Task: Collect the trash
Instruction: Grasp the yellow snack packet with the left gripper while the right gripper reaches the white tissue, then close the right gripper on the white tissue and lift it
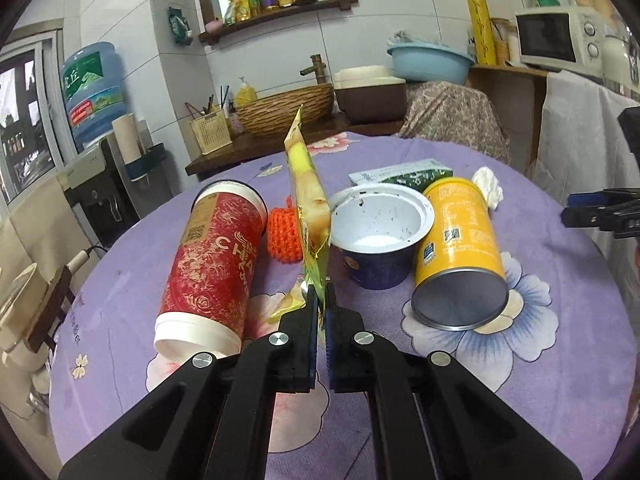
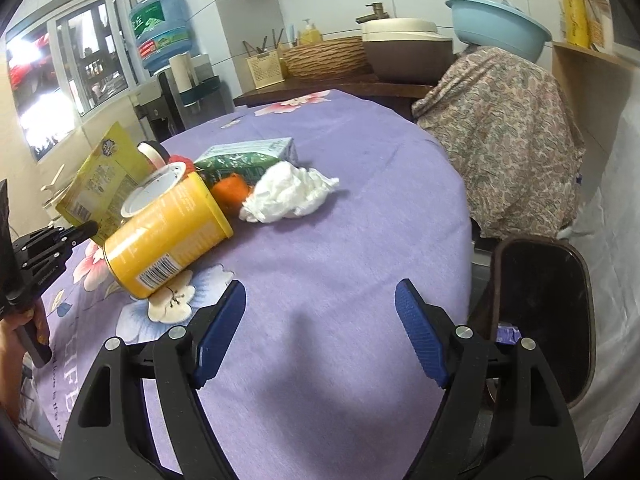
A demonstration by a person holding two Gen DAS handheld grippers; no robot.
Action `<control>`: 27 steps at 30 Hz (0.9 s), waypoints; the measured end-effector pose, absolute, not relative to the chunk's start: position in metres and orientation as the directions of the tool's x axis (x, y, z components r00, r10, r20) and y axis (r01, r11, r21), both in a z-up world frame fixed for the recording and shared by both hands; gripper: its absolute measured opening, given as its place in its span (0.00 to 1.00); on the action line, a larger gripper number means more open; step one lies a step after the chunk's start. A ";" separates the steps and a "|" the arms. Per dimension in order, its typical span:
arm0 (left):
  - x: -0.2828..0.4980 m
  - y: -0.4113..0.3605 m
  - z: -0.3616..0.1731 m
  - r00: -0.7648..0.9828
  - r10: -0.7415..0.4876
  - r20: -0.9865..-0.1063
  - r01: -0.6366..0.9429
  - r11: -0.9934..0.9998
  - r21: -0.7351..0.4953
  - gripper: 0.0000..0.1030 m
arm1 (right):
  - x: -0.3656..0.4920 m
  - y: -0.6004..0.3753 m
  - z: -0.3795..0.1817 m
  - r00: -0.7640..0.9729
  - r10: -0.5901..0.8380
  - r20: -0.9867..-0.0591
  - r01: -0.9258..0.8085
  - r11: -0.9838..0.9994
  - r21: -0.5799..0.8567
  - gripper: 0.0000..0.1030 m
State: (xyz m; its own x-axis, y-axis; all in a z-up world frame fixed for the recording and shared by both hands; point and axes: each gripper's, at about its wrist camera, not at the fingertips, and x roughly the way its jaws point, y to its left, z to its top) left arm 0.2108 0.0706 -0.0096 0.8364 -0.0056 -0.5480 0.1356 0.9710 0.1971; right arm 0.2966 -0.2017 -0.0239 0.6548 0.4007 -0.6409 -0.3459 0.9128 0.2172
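Observation:
My left gripper (image 1: 321, 292) is shut on a yellow snack wrapper (image 1: 306, 188), which stands upright and edge-on above the purple table (image 1: 560, 320); the wrapper also shows in the right wrist view (image 2: 100, 180). Around it lie a red cup (image 1: 212, 256) on its side, an orange foam net (image 1: 284, 234), a white and blue tub (image 1: 380, 232), a yellow can (image 1: 460, 252) on its side, a green carton (image 1: 400, 174) and a crumpled tissue (image 2: 288, 192). My right gripper (image 2: 320, 300) is open and empty over bare cloth, right of the can (image 2: 168, 232).
A dark bin (image 2: 540, 316) stands on the floor off the table's right edge. A chair draped in patterned cloth (image 2: 504, 140) stands behind it. A counter with a woven basin (image 1: 284, 110) and a water dispenser (image 1: 94, 92) lie beyond the table.

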 end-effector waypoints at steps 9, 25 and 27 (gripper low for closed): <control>0.198 0.073 0.003 0.838 -0.069 -0.541 0.150 0.983 0.105 0.04 | 0.357 -0.162 -0.012 0.626 0.412 -0.662 -0.367 0.905 0.215 0.75; 0.185 0.079 0.005 0.844 -0.085 -0.530 0.138 0.989 0.060 0.04 | 0.402 -0.141 -0.038 0.546 0.432 -0.718 -0.336 0.898 0.285 0.45; 0.184 0.079 0.005 0.844 -0.086 -0.530 0.136 0.989 0.056 0.04 | 0.398 -0.139 -0.037 0.555 0.425 -0.715 -0.343 0.900 0.269 0.38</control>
